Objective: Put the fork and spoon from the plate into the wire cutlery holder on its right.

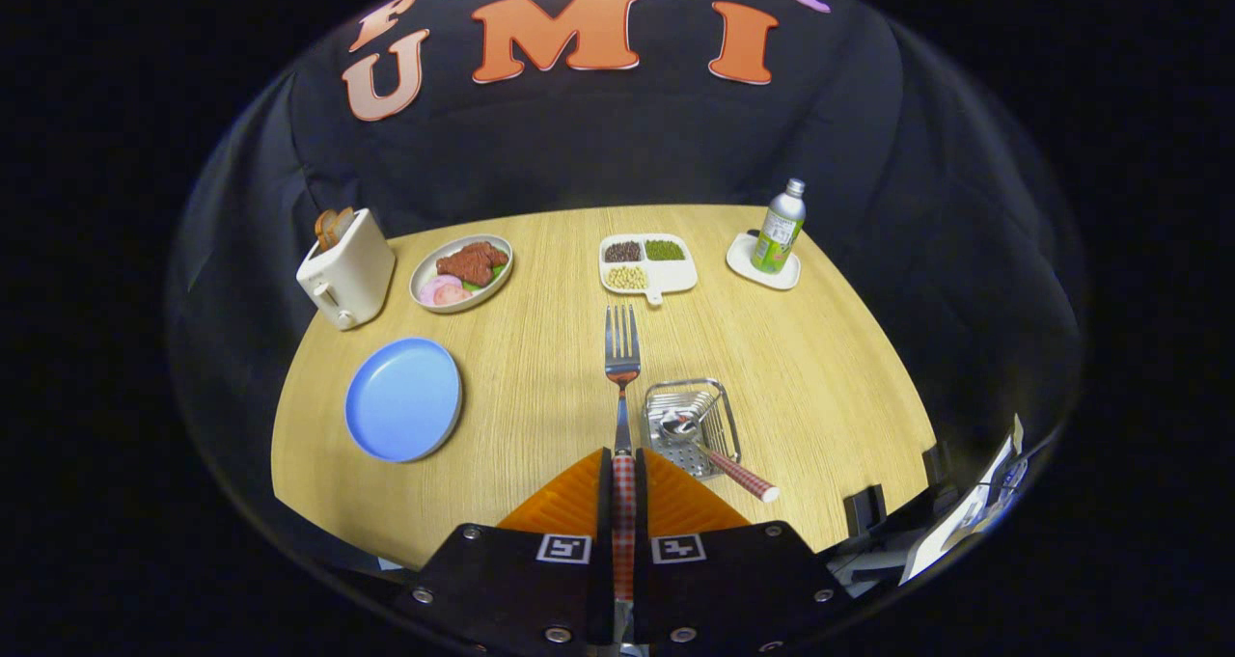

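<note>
Fork (622,368) clamped in gripper (624,464); spoon (709,450) in holder (690,425) (handle protruding).

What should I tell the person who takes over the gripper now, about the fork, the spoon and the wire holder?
Gripper: shut on the steel fork with the red checked handle; handle clamped between the orange fingers, tines pointing ahead over the wooden table.
Steel spoon with the red checked handle: already in the wire cutlery holder, bowl inside, handle leaning out over its near rim.
Round blue plate: empty, to the left of the fingers.
Done: spoon placed, fork picked up.
Left: carry the fork right to the holder, which lies just beside the fingers, and release it inside.
</note>
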`<move>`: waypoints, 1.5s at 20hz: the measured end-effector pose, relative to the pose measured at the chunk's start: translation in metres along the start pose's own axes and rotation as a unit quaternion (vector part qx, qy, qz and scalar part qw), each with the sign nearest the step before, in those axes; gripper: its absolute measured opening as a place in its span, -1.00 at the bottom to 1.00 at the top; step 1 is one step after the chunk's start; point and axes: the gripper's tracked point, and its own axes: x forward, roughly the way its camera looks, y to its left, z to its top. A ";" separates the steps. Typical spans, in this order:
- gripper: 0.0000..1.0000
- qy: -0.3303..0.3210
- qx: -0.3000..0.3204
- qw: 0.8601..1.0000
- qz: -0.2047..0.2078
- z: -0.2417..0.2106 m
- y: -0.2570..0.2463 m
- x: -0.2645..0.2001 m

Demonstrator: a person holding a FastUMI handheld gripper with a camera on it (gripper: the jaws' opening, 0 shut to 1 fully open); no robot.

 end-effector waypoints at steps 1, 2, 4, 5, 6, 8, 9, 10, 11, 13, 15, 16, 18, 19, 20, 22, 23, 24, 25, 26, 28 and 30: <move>-0.83 0.015 -0.008 1.000 -0.004 -0.003 -0.008 0.001; -0.83 0.027 -0.017 0.999 -0.010 -0.005 -0.016 0.000; -0.83 0.064 -0.031 0.997 -0.012 -0.014 -0.026 0.004; -0.83 0.081 -0.035 0.996 -0.011 -0.019 -0.031 0.006; -0.83 0.100 -0.038 0.994 -0.010 -0.023 -0.034 0.009; -0.83 0.129 -0.049 0.990 -0.013 -0.029 -0.043 0.015; -0.83 0.141 -0.057 0.988 -0.014 -0.030 -0.046 0.017; -0.83 0.151 -0.065 0.986 -0.010 -0.031 -0.048 0.019; -0.83 0.163 -0.073 0.984 -0.006 -0.031 -0.049 0.021; -0.83 0.197 -0.094 0.976 0.005 -0.035 -0.049 0.025; -0.83 0.228 -0.122 0.966 0.010 -0.038 -0.052 0.030; -0.83 0.236 -0.134 0.962 0.011 -0.037 -0.053 0.034; -0.83 0.258 -0.143 0.955 0.018 -0.039 -0.050 0.041; -0.83 0.270 -0.143 0.952 0.021 -0.038 -0.050 0.044; -0.83 0.283 -0.145 0.948 0.025 -0.038 -0.049 0.046; -0.83 0.305 -0.152 0.940 0.027 -0.036 -0.050 0.052; -0.83 0.314 -0.152 0.937 0.027 -0.034 -0.050 0.055; -0.83 0.323 -0.150 0.934 0.030 -0.035 -0.049 0.058; -0.83 0.336 -0.144 0.930 0.034 -0.037 -0.048 0.060; -0.83 0.348 -0.141 0.926 0.039 -0.040 -0.048 0.061; -0.83 0.370 -0.135 0.918 0.049 -0.046 -0.046 0.062; -0.83 0.382 -0.122 0.915 0.049 -0.049 -0.046 0.065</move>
